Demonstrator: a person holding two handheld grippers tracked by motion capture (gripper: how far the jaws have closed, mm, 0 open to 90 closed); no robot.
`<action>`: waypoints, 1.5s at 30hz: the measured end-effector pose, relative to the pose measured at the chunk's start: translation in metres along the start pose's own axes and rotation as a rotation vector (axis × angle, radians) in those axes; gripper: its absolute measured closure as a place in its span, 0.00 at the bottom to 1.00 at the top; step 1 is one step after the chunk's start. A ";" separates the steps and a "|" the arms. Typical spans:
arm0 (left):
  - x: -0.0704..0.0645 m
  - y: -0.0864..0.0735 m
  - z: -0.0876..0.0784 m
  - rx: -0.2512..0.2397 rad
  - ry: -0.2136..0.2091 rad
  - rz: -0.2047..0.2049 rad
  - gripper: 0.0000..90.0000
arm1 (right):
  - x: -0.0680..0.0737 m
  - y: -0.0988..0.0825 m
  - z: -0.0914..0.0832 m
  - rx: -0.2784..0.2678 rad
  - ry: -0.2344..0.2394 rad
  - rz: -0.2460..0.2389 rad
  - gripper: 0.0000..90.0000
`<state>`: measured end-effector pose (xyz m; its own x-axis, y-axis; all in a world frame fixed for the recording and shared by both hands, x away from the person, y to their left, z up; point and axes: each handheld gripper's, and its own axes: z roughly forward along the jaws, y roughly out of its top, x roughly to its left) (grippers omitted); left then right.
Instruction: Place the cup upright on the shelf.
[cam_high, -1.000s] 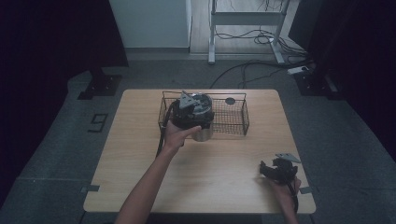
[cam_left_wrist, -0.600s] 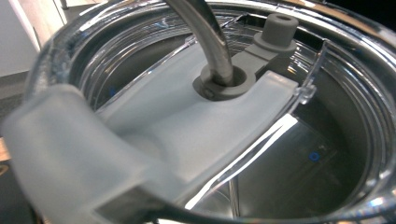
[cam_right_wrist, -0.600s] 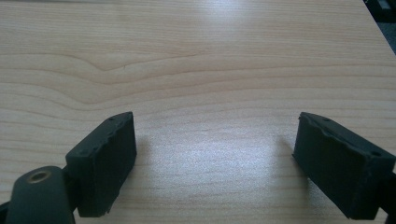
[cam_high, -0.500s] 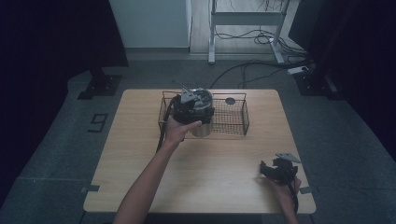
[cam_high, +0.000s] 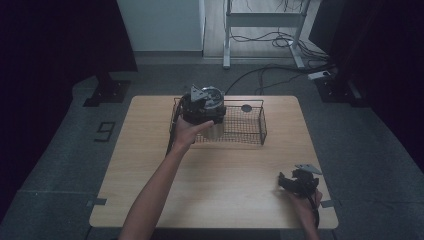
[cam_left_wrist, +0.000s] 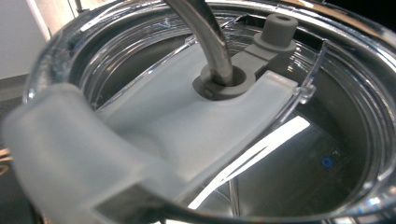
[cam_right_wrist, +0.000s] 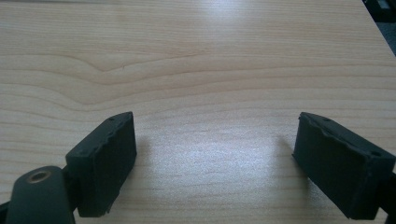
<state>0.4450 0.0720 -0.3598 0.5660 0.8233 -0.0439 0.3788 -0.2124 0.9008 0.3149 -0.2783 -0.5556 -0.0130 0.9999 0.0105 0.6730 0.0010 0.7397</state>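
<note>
The wooden bench (cam_high: 165, 200) carries a black wire basket (cam_high: 250, 131) at its far middle, with a small dark round disc (cam_high: 246, 108) lying on the basket's floor toward the far side. At the basket's left end the left hand (cam_high: 185, 135) holds the left claw (cam_high: 202, 102) from above over a tumbler (cam_high: 214, 127), which stands at the near-left corner of the basket; whether it rests in the basket or is lifted off it I cannot tell. The claw is clenched on the tumbler's lid. In the left claw view the lid (cam_left_wrist: 355, 93) is clear plastic with a frosted flip tab (cam_left_wrist: 154, 140), a grey rubber stopper (cam_left_wrist: 275, 32) and a metal straw (cam_left_wrist: 205, 32) through its hole. At the near right corner the right claw (cam_high: 295, 184) rests low, released, its pads (cam_right_wrist: 105, 158) wide apart over bare wood.
</note>
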 end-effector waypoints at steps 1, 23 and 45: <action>0.001 0.001 0.000 0.001 0.002 0.001 0.04 | 0.000 0.000 0.000 0.000 0.000 0.000 0.14; 0.013 0.014 0.020 0.000 0.029 -0.006 0.04 | 0.000 0.000 0.000 0.001 0.000 0.003 0.14; 0.021 0.017 0.047 0.022 0.054 -0.014 0.04 | 0.000 0.000 0.000 0.001 -0.005 0.003 0.14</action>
<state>0.4981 0.0609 -0.3659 0.5204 0.8533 -0.0320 0.4027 -0.2121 0.8904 0.3153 -0.2787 -0.5555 -0.0077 0.9999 0.0095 0.6735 -0.0019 0.7392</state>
